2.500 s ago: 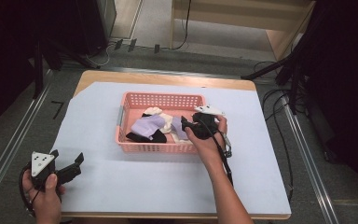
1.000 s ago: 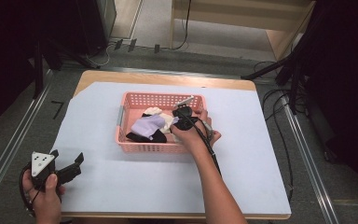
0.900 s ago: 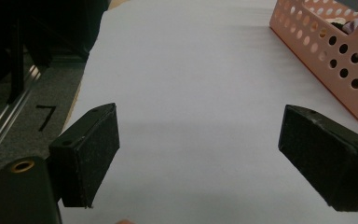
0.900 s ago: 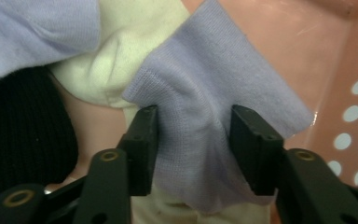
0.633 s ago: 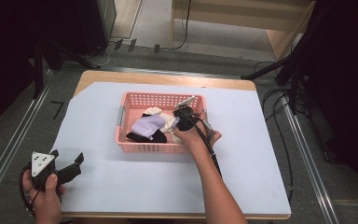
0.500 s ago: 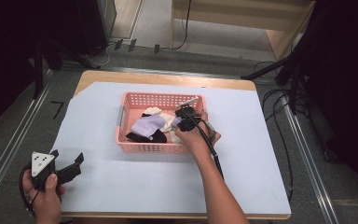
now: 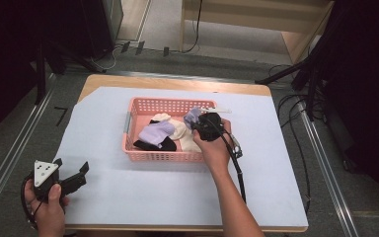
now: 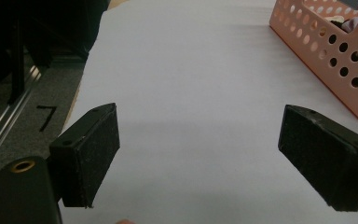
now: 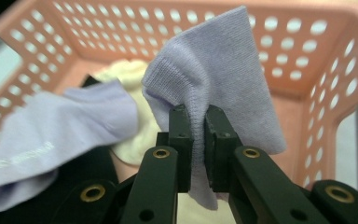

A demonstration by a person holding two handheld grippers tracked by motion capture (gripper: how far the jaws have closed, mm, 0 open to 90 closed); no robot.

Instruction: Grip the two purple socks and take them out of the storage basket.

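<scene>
A pink perforated basket (image 7: 138, 106) sits mid-table holding several socks: a lavender one (image 7: 155, 133), cream ones (image 7: 181, 131) and black ones (image 7: 148, 145). My right gripper (image 7: 197, 123) is over the basket's right end, shut on another lavender sock (image 9: 219, 70) that stands up from its jaws. In the right gripper view the other lavender sock (image 9: 51, 126) lies lower left, over a cream sock (image 9: 121, 77). My left gripper (image 7: 74, 175) rests near the table's front left corner, open and holding nothing, its pads (image 8: 91, 154) wide apart over the white table cover (image 8: 191, 84).
The basket's corner (image 8: 335, 51) shows at the upper right of the left gripper view. A black cable (image 7: 239, 170) trails from the right gripper along the forearm. The table's left edge and a metal floor rail (image 7: 10, 158) lie beside the left hand.
The right gripper moved left from the basket's right rim into the basket, shut on a lavender sock, then lifted it slightly. The left gripper stayed put.
</scene>
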